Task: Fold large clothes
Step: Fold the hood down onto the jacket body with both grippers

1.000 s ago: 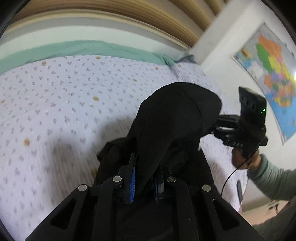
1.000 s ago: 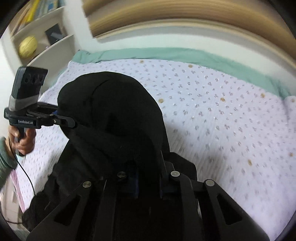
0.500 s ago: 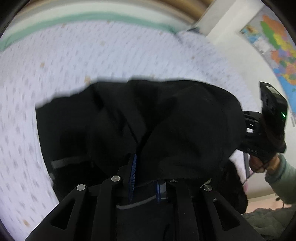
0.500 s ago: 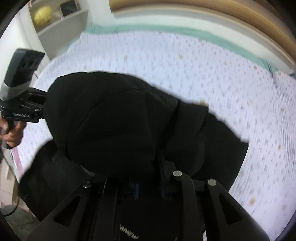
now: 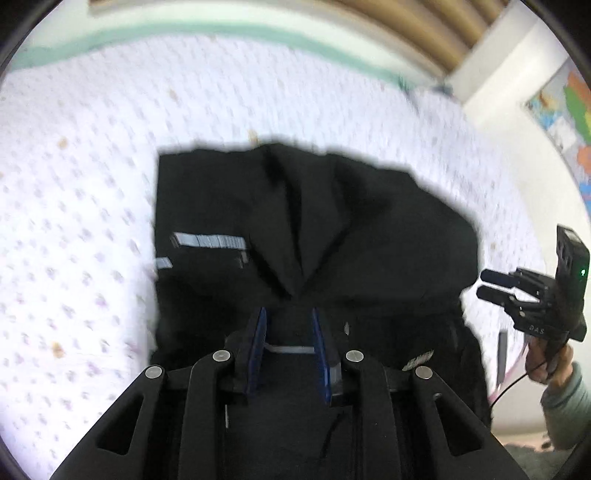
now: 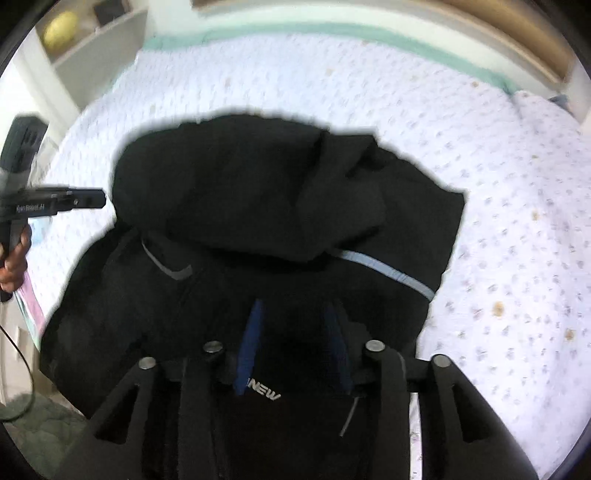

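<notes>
A black jacket (image 5: 369, 229) with grey reflective strips lies folded over on itself on the flowered white bedsheet (image 5: 74, 184). My left gripper (image 5: 288, 317) hangs just above its near edge. Its jaws are opening, the blue pads stand apart, and the cloth lies below them without being pinched. In the right wrist view the same jacket (image 6: 240, 184) fills the middle. My right gripper (image 6: 293, 310) hovers over its near part, its jaws opening wider, with nothing pressed between the pads. Each gripper also shows from the side: the right gripper (image 5: 487, 284) and the left gripper (image 6: 101, 199), both just off the jacket's edges.
The bedsheet (image 6: 517, 184) spreads wide beyond the jacket, with a green band and a wooden headboard at the far side. A map (image 5: 569, 110) hangs on the right wall. A shelf with a yellow ball (image 6: 61, 24) stands at the left. A grey-green rug (image 6: 37, 424) covers the floor.
Both grippers carried the jacket's raised part forward and down onto the rest of it. Both then opened their jaws and let the cloth go. It now lies flat on the bed.
</notes>
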Demonstrator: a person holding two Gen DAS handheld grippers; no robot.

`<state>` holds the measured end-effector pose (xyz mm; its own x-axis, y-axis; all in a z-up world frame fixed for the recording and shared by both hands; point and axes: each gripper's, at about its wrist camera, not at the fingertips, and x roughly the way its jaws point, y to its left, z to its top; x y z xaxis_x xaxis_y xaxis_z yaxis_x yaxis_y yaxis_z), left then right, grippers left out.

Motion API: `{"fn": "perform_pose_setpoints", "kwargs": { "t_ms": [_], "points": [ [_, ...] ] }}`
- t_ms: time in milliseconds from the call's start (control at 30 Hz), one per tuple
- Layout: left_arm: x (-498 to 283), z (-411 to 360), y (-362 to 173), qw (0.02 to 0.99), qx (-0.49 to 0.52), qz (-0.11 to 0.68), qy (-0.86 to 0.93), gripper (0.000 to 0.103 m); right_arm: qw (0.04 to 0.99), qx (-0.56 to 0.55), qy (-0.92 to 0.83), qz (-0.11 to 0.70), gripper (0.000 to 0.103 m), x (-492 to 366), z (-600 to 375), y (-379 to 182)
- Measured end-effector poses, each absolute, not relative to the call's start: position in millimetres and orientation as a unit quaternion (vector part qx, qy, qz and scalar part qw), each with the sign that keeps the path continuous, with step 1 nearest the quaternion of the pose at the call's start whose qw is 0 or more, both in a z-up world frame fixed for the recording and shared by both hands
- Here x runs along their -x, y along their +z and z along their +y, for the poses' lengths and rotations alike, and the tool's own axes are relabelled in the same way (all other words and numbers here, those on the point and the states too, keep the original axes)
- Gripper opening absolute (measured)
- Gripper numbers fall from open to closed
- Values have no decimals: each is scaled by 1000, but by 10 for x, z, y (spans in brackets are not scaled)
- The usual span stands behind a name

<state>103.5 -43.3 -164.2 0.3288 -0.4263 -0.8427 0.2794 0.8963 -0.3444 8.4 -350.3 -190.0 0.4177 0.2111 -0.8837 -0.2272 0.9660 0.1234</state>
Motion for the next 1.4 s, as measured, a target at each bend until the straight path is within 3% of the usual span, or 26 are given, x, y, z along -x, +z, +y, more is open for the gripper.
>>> {"fn": "perform_pose_setpoints", "kwargs": {
  "t_ms": [67,167,333,467,567,667,800,1100,1333,1400],
  "points": [
    [-1089,-447,-1378,828,79,509,-224,28,856,-16,135,499,59,-138,-3533,-1679],
    [-1252,-596,-1148,828,107,486,-259,46,871,-71,155,460,62,-358,-3449,-1369],
    [-1594,-984,-1376,795,127,516,-293,47,863,-84,144,478,61,-755,-3178,-1533],
    [-1622,-1168,-1968,730,155,580,-328,46,827,-71,134,542,61,-967,-2967,-2171],
    [-1562,-1261,-2529,709,121,627,-300,46,797,-42,117,591,61,-946,-2901,-2747],
    [-1568,-1199,-2895,696,160,641,-280,45,785,-38,112,608,61,-866,-2894,-3136],
    [-1571,-1145,-2804,701,175,632,-281,44,789,-40,110,603,62,-848,-2928,-3162],
    [-1203,-1012,-2053,720,150,586,-339,44,817,-53,150,554,63,-461,-3245,-2522],
    [-1309,-1095,-2706,687,140,657,-275,44,775,-53,131,615,62,-616,-3139,-3010],
    [-1322,-1070,-2664,686,156,657,-272,44,771,-55,122,623,63,-651,-3125,-3082]
  ]
}}
